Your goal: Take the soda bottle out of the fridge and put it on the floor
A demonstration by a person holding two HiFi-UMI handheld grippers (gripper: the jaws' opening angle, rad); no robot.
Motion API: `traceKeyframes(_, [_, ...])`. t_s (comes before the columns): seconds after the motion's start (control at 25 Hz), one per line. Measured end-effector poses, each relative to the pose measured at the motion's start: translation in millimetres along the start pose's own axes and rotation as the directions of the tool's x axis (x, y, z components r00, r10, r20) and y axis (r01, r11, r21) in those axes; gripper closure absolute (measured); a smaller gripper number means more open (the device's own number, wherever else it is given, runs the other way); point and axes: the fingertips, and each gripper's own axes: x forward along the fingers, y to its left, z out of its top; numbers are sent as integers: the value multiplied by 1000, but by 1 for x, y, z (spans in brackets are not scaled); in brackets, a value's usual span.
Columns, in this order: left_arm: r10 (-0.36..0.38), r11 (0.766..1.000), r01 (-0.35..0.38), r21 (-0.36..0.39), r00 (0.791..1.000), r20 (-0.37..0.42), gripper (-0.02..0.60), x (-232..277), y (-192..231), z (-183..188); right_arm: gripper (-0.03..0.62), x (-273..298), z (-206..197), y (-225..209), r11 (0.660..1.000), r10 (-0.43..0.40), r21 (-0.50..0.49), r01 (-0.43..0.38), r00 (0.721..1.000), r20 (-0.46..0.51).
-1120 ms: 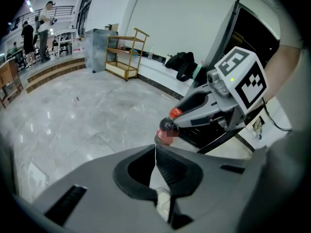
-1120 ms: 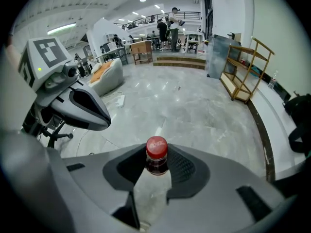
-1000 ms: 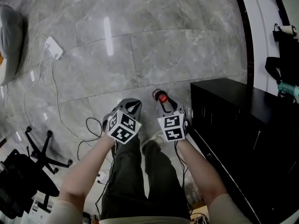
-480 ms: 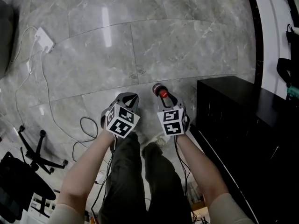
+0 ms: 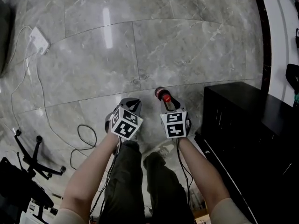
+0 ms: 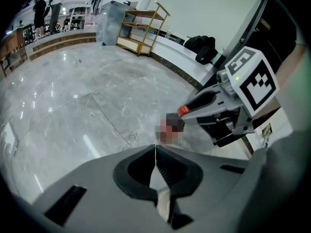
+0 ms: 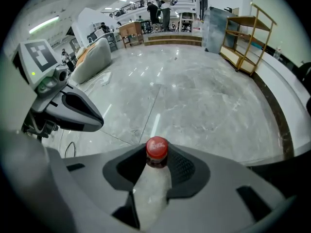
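While pinching the soda bottle (image 7: 151, 188) by its neck in right gripper (image 7: 158, 161) jaws, left gripper (image 6: 155, 149) jaws pressed together, judged it rigid, bottom-heavy

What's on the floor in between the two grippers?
Nothing: the head view shows only bare grey floor between the left gripper, its jaws shut, and the right gripper, which holds the soda bottle.

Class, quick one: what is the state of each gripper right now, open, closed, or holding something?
Left gripper: closed, nothing between its jaws.
Right gripper: closed on the neck of the soda bottle.
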Motion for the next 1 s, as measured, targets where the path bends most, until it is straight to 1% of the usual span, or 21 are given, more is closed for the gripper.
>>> traceKeyframes(0.12, [-6,1000,6,-6,1000,-7,574,16,0,-6,482,15,-12,0,1000,-1,11,1,1000,-23])
traceKeyframes(0.28, [-16,999,16,-35,1000,-4,574,30,1,-13,482,34,-25,-1,1000,1,21,0,999,-45])
traceKeyframes(0.48, [-13,999,12,-43,1000,-7,574,38,3,-22,480,41,-24,1,1000,-3,4,3,1000,-19])
traceKeyframes(0.72, [-11,998,11,-58,1000,-3,574,32,3,-22,471,42,-25,10,997,19,-70,-22,998,-55])
traceKeyframes(0.8, [-9,998,9,-59,1000,4,574,27,3,-18,459,41,-25,11,996,23,-84,-29,997,-70])
traceKeyframes(0.92, [-3,998,4,-67,1000,15,574,21,3,-12,444,37,-22,8,998,28,-57,-32,997,-69])
traceKeyframes(1.0, [2,997,-1,-71,1000,19,574,16,3,-8,445,33,-19,7,999,37,-35,-39,998,-56])
